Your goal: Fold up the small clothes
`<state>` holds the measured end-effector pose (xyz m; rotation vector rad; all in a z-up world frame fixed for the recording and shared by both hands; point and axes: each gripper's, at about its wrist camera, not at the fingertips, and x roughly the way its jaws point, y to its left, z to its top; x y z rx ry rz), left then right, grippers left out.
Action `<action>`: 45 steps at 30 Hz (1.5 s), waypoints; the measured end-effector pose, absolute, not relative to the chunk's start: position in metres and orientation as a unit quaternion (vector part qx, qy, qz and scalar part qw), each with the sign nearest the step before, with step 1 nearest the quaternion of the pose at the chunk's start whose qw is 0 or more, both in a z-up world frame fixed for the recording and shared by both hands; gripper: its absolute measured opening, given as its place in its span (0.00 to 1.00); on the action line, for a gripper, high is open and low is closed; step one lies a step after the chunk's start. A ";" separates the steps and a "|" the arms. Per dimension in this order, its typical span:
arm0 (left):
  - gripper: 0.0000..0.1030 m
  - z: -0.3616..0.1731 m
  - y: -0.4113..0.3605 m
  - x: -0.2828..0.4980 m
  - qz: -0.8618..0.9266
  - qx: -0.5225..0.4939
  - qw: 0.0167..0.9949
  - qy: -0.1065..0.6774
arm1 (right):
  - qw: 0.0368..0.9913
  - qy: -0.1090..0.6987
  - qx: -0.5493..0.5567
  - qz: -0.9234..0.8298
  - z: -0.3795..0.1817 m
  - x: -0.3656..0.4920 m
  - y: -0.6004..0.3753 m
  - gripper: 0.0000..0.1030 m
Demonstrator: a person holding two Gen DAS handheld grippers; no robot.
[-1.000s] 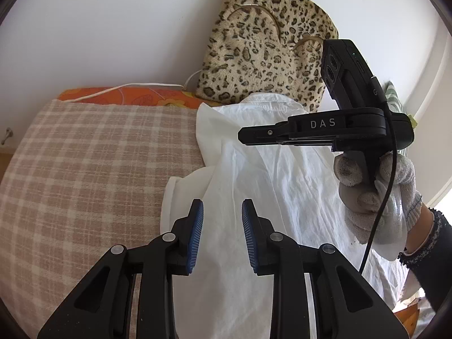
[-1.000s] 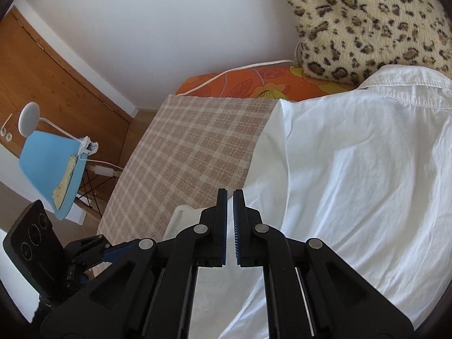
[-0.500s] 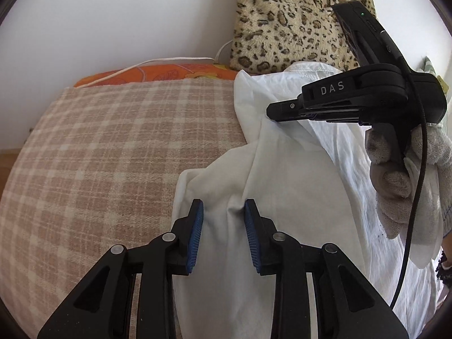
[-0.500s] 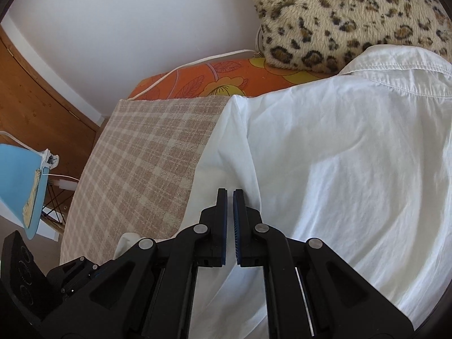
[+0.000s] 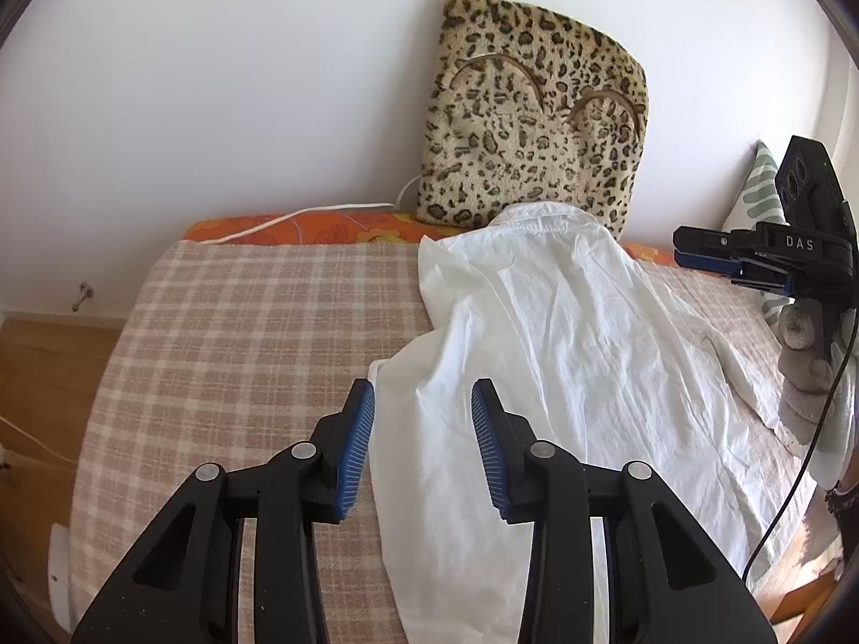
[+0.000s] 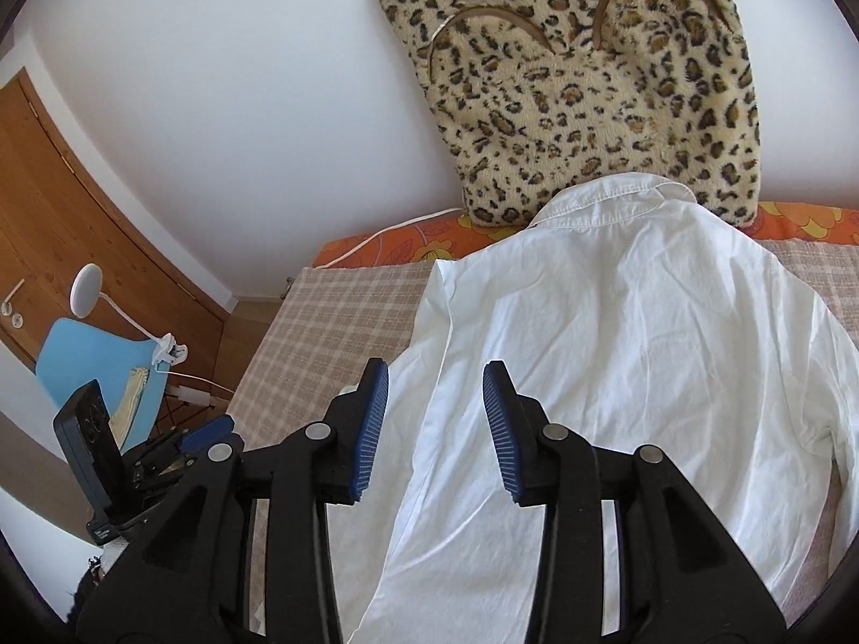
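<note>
Checked blanket [image 5: 241, 333] covers the bed; white shirt [image 5: 563, 354] lies back-up along its right half, collar at the far edge touching the leopard cushion [image 5: 537, 107], left side folded inward over the body. Left gripper [image 5: 423, 443] hangs over the shirt's near left edge, fingers spread wide, holding nothing. Right gripper [image 6: 435, 426] sits above the folded left side, likewise wide apart and empty.
</note>
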<state>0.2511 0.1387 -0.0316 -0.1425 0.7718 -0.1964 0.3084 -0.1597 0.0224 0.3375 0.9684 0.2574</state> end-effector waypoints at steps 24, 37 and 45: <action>0.44 0.110 -0.006 0.162 -0.255 -0.028 0.917 0.305 | 0.900 0.406 0.149 -0.051 0.139 0.064 -0.334 0.59; 0.44 0.081 -0.128 0.197 -0.321 0.009 0.880 0.349 | 0.851 0.445 0.196 -0.197 0.080 -0.015 -0.500 0.59; 0.44 0.020 -0.193 0.196 -0.359 0.037 0.848 0.387 | 0.805 0.491 0.242 -0.228 0.026 -0.040 -0.573 0.59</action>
